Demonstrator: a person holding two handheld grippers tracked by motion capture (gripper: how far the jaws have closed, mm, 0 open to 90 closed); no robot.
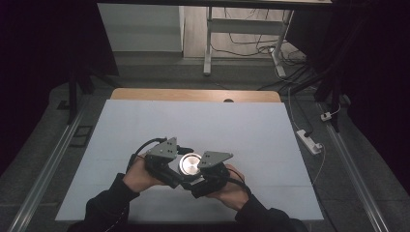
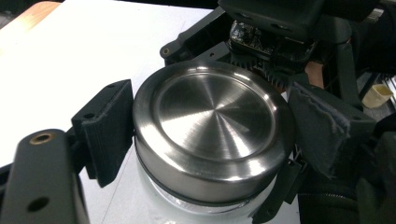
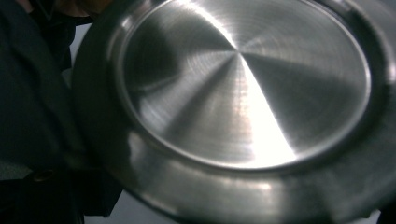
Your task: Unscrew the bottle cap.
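Both tongs meet at the round brushed-steel lid [image 1: 190,164] atop a clear glass jar [image 2: 201,207] on the white bench [image 1: 241,130]: left tongs [image 2: 205,135] clamp its rim, right tongs [image 1: 205,170] pinched shut just beside it.

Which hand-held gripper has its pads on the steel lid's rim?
Left hand-held gripper: its pads flank the steel lid, one each side. The right hand-held gripper's hold is unclear.
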